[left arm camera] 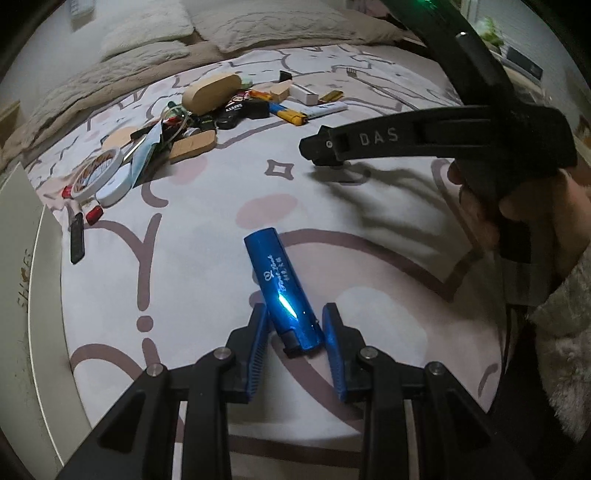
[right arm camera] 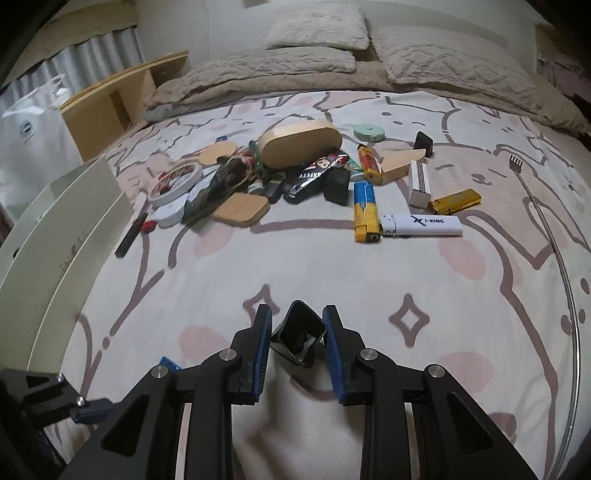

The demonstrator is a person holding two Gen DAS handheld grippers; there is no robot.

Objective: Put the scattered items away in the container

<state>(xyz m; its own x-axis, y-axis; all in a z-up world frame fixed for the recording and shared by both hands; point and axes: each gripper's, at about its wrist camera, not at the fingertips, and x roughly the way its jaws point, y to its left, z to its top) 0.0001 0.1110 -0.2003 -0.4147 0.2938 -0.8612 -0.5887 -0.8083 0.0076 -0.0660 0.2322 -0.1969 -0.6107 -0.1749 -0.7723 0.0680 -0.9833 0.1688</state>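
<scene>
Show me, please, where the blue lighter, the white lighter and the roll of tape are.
blue lighter (left arm camera: 284,291), left wrist view, middle of its body.
white lighter (right arm camera: 424,224), right wrist view, middle of its printed side.
roll of tape (right arm camera: 177,182), right wrist view, its upper face.

Bed w/ pale bedsheet (right arm camera: 332,266) printed in grey-brown outlines, stars and pink blobs. At the head: beige quilted blanket (right arm camera: 295,79) plus two pillows (right arm camera: 317,27), side by side. Left of bed: light wooden shelf unit (right arm camera: 114,92), pleated grey curtain (right arm camera: 96,51) behind it. Plain pale wall (right arm camera: 207,26) at rear. Lighting dim, indoor.
</scene>
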